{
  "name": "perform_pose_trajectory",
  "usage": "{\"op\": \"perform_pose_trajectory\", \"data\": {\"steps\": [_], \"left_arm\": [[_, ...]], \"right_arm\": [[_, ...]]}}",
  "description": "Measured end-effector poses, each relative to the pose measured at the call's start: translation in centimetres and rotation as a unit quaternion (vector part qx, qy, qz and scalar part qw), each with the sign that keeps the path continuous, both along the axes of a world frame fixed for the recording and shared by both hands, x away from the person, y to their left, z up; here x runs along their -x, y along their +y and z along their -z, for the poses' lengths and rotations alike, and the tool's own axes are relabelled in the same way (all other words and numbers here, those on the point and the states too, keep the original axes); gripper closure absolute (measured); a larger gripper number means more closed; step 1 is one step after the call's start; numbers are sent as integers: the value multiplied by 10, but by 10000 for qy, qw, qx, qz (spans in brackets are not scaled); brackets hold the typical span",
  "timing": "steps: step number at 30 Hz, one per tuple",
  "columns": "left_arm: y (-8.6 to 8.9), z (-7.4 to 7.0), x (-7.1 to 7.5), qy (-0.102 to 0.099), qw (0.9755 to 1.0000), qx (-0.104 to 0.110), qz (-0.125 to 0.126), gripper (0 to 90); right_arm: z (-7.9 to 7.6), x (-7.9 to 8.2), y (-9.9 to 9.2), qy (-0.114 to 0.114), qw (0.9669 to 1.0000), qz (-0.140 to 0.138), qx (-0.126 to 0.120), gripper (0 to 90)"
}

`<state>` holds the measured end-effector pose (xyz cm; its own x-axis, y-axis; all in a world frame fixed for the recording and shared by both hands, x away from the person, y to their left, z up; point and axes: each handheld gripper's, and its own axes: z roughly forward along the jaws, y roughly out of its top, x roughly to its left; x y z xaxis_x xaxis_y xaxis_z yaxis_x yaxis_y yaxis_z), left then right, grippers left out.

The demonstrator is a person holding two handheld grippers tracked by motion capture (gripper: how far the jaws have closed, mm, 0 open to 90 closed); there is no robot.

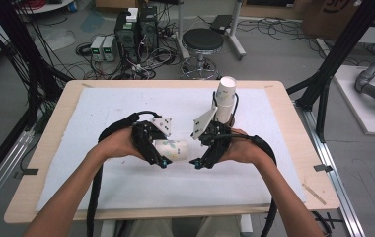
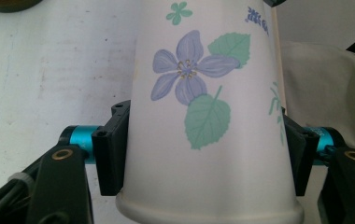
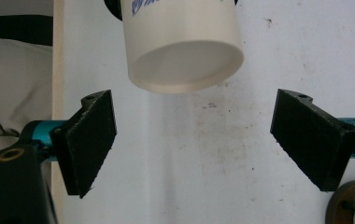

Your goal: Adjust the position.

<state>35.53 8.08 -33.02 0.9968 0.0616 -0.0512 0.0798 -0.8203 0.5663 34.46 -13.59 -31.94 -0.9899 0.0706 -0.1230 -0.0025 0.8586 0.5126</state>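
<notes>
Left gripper (image 1: 163, 163) held a flower-printed paper cup (image 1: 171, 148) above the worktop (image 1: 101, 118), near centre, its fingers (image 2: 110, 154) clamped on opposite walls just above the rolled rim. The cup lay roughly horizontal, long axis running 9 to 3 o'clock, open mouth facing the right gripper (image 1: 196, 164), whose fingers (image 3: 89, 140) stood wide apart and empty. Judged light, thin-walled and easily crushed; the stiffer rim zone suits gripping. A stack of cups (image 1: 225, 101) stood upright at 1 o'clock.
</notes>
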Motion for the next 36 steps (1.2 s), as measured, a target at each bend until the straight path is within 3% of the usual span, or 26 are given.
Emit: {"op": "perform_pose_trajectory", "data": {"steps": [10,24,26,31,36], "left_arm": [[-7,2,1,56,10000,3,11,329],[-10,2,0,59,9999,-9,85,330],[-10,2,0,54,9999,-11,92,331],[-11,2,1,75,9999,-17,133,336],[-11,2,2,92,9999,30,130,346]], "right_arm": [[0,-1,7,-46,9999,-161,-38,147],[3,2,19,86,9995,-311,1,176],[3,2,20,108,9994,-334,-17,256],[3,1,21,93,9993,-361,-14,358],[2,1,20,134,9992,-380,-24,375]]}}
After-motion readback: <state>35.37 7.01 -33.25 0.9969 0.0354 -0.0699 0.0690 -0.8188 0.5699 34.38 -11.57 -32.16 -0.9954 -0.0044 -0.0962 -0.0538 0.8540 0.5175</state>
